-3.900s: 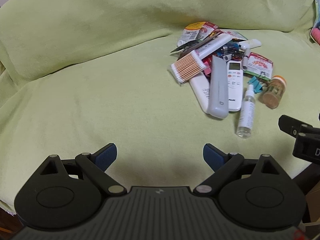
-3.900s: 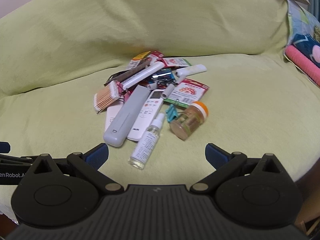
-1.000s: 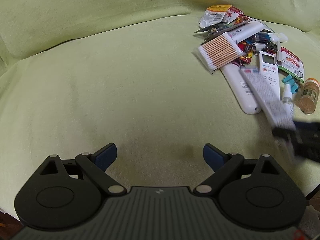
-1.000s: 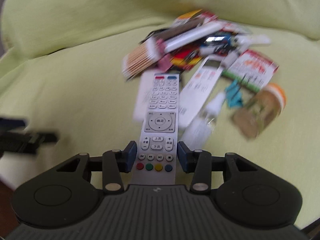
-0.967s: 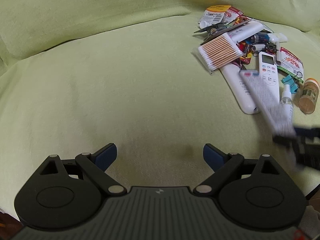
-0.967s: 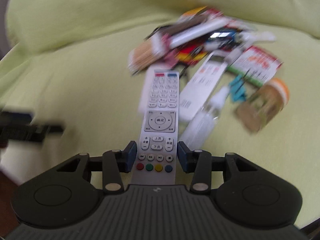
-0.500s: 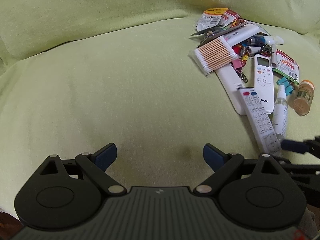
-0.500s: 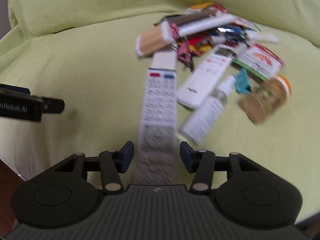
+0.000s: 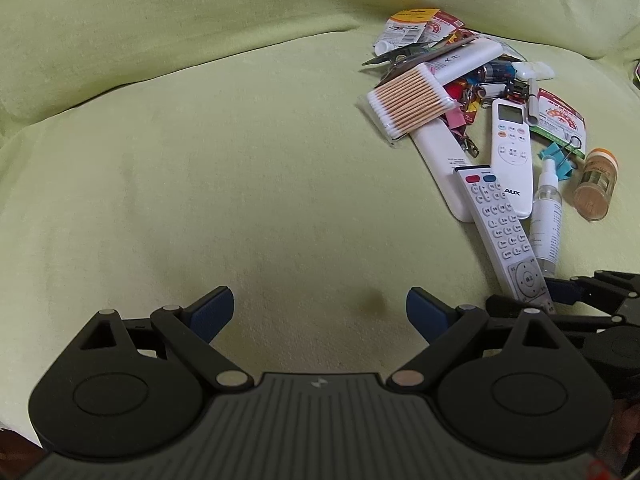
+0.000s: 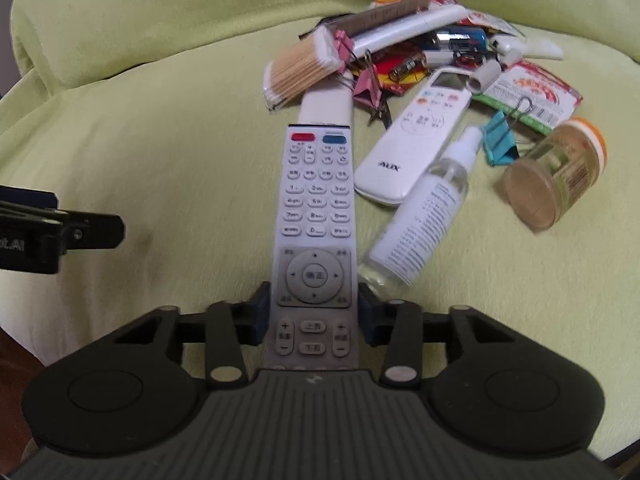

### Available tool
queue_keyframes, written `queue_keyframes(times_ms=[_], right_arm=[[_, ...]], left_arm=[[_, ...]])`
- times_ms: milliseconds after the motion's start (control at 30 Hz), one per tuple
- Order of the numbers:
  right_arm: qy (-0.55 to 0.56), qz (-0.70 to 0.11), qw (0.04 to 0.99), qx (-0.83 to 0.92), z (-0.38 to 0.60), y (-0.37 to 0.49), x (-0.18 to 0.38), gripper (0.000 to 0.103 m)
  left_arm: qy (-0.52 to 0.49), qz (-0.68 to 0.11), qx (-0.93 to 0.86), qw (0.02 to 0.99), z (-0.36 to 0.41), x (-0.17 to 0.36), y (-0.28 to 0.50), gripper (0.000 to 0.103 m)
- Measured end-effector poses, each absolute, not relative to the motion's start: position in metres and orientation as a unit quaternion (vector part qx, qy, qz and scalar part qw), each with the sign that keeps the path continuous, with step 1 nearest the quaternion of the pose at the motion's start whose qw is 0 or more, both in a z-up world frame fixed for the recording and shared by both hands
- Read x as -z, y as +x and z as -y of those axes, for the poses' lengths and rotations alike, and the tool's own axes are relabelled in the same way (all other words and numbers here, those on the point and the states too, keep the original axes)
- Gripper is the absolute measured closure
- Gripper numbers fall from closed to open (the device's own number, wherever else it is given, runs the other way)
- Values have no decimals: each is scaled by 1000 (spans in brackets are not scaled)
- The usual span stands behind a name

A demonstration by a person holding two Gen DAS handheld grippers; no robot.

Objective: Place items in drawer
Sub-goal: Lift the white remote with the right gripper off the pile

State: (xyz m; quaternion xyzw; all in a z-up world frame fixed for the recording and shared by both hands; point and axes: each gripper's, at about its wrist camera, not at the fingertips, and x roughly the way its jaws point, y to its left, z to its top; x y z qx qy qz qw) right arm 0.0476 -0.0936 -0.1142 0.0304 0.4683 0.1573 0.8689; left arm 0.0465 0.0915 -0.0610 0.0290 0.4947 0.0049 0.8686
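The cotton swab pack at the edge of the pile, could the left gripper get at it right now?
Probably yes. The left gripper is open and empty, and only bare green cover lies between it and the cotton swab pack, which rests on top of the pile with its near side exposed.

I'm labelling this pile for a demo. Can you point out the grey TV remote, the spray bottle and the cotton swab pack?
grey TV remote [image 10: 315, 208], right wrist view, on its number keypad.
spray bottle [image 10: 416, 220], right wrist view, on its printed label.
cotton swab pack [image 9: 412, 100], left wrist view, on the wooden sticks.
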Motion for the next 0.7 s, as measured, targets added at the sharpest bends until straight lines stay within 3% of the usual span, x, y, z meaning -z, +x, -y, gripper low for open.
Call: queue_keyframes(times_ms=[700], right_arm=[[71, -425, 890, -153, 132, 24, 75, 65]], left_arm=[[46, -492, 14, 869, -67, 54, 42, 9]])
